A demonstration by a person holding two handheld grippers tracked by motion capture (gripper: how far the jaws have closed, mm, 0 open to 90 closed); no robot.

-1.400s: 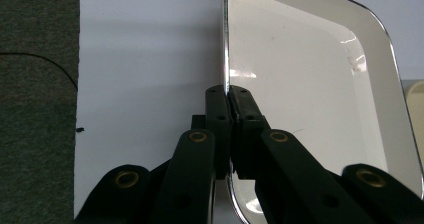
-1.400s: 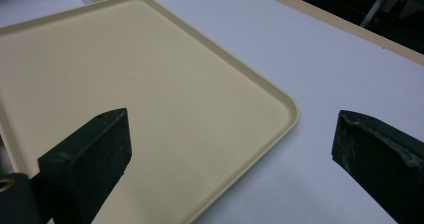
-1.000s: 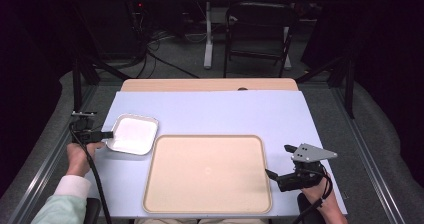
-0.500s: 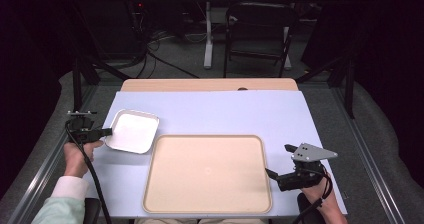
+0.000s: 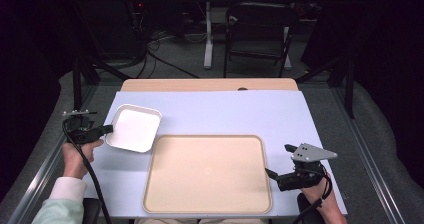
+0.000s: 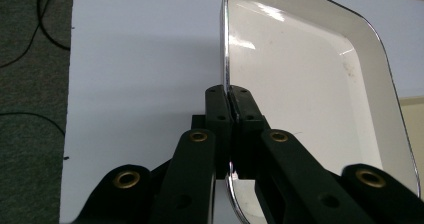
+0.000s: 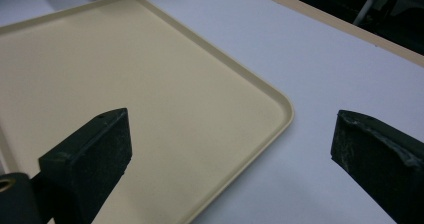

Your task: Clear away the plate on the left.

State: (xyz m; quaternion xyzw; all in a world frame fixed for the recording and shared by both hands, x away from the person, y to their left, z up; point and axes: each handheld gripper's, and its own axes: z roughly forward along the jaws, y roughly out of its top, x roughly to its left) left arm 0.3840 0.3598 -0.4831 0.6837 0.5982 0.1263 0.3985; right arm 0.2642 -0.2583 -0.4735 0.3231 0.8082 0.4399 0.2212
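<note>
White enamel dish (image 5: 133, 128) at table's left, just beyond beige tray (image 5: 207, 173). Left gripper (image 5: 104, 129) pinches dish's left rim; left gripper view reveals rim (image 6: 225, 64) clamped between pads. Right gripper (image 5: 270, 173) spread wide, hovering at tray's right edge.

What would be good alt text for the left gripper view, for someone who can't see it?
The left gripper has its two black jaws shut on the rim of a white dish, a shallow rectangular one with rounded corners and nothing in it. Beyond it lie a pale blue table top and, at the left edge, grey floor with black cables.
</note>
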